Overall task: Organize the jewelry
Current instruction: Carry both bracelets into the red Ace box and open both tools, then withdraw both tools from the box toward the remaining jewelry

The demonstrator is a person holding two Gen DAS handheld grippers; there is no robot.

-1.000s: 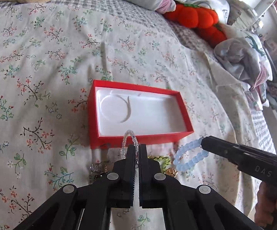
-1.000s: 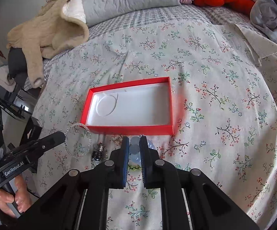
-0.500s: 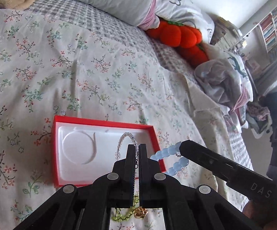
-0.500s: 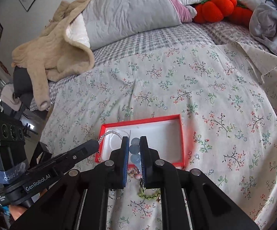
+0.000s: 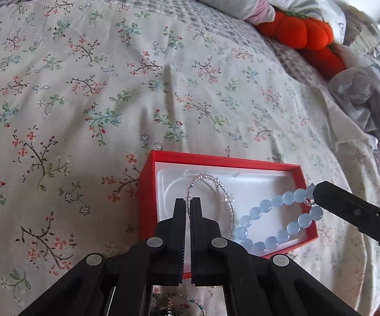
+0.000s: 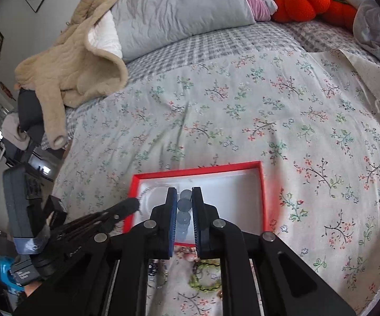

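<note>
A red box [image 5: 148,184] with a white liner lies open on the flowered bedspread, also in the right wrist view as the red box [image 6: 263,197]. My left gripper [image 5: 189,200] is shut on a clear crystal bracelet [image 5: 211,181] that hangs over the box's left part. My right gripper [image 6: 184,192] is shut on a pale blue bead bracelet [image 6: 184,205]. In the left wrist view the blue bead bracelet [image 5: 276,223] dangles over the box's right part from the right gripper's fingers [image 5: 348,208].
More jewelry lies on the bedspread in front of the box: a green bead bracelet [image 6: 203,284] and dark pieces [image 6: 153,268]. Pillows [image 6: 179,13], a beige jacket [image 6: 66,73] and orange plush pumpkins [image 6: 303,0] line the far side. Crumpled clothes [image 5: 366,100] lie at the right.
Both grippers moved forward and down from in front of the box to over it, carrying their bracelets. The bracelets now hang above the white liner.
</note>
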